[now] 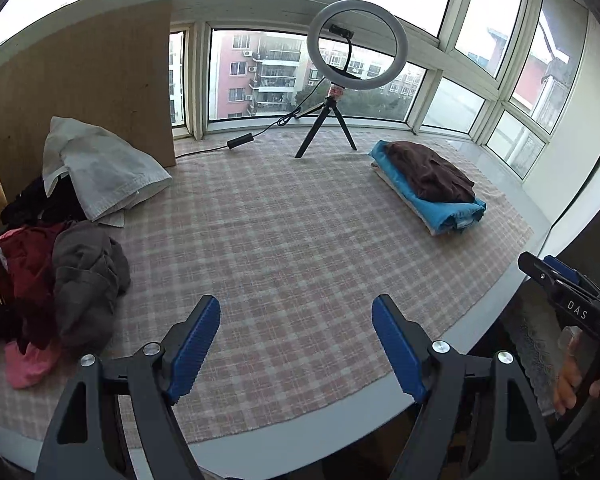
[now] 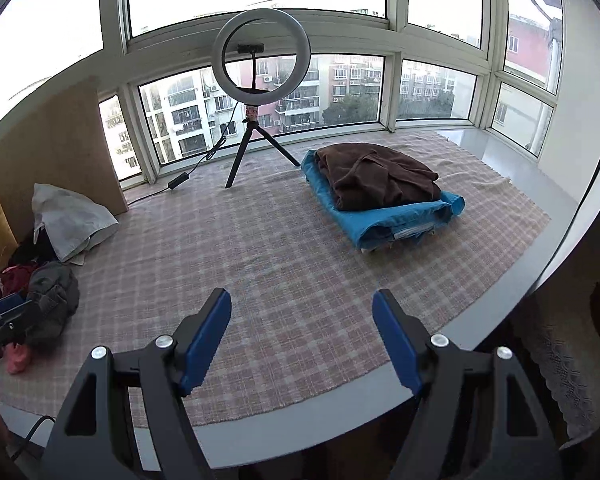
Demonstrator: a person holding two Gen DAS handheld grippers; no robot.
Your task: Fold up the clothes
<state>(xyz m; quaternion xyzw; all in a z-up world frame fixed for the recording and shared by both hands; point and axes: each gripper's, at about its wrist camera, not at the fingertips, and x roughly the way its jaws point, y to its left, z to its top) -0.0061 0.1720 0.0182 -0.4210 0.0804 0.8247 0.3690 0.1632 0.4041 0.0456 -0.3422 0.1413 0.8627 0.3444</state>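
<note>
A heap of unfolded clothes lies at the left of the checked cloth: a white garment [image 1: 100, 168] [image 2: 74, 220], a grey one [image 1: 88, 280] [image 2: 54, 292], a dark red one [image 1: 20, 276] and a pink one [image 1: 28, 364]. At the far right sits a folded stack, a brown garment [image 1: 428, 174] [image 2: 380, 178] on a blue one [image 1: 448, 212] [image 2: 396, 220]. My left gripper [image 1: 296, 344] hangs open over the cloth's near part, nothing between its blue pads. My right gripper [image 2: 302, 336] is open and empty too, and shows at the right edge [image 1: 560, 284] of the left wrist view.
A pink-checked cloth [image 1: 284, 240] [image 2: 268, 264] covers the window-side platform, whose pale front edge [image 2: 340, 408] runs below my grippers. A ring light on a black tripod [image 1: 332, 120] [image 2: 256, 140] stands at the back, its cable trailing left. A brown board [image 1: 80, 92] leans at the left.
</note>
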